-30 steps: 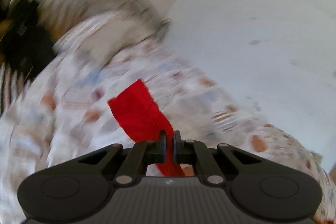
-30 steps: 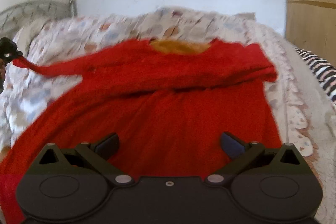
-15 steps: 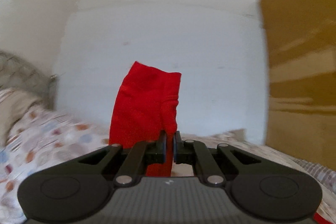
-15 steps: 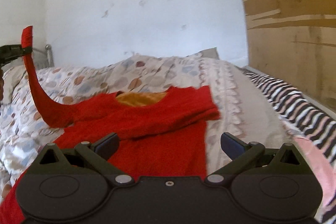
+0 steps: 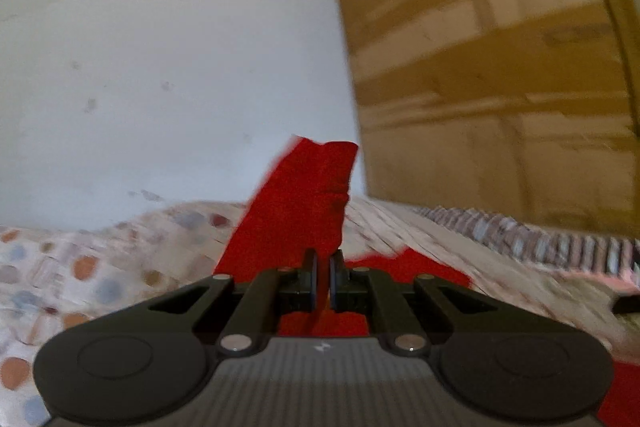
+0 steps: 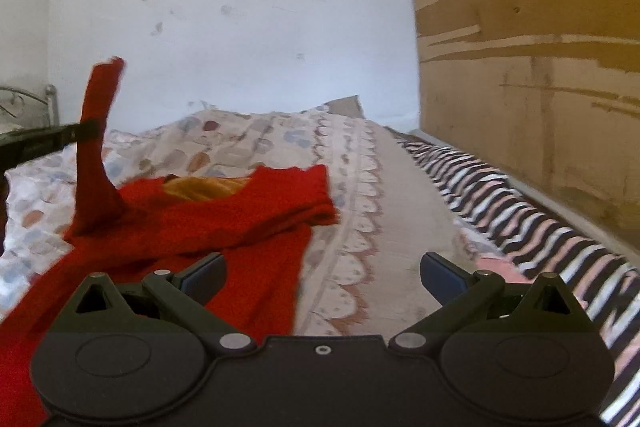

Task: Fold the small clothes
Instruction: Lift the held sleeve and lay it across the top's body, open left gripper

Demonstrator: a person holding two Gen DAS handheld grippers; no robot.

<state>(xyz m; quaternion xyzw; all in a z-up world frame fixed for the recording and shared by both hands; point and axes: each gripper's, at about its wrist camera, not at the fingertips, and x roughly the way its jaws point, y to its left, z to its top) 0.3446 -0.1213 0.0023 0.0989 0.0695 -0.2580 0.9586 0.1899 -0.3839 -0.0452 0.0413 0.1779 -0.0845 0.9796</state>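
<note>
pinching the red garment's sleeve aloft, left tongs; right tongs gape, seemingly over its hem.

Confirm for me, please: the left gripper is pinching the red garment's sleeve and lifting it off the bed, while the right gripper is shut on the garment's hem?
Not quite. The right gripper is open and holds nothing, as the right wrist view shows. The left gripper does pinch the red garment's sleeve, lifted off the bed.

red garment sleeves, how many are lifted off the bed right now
1. The left sleeve is pinched in the shut left gripper and held up above the bedspread. The right sleeve lies folded across the red garment; the open right gripper holds nothing.
</note>
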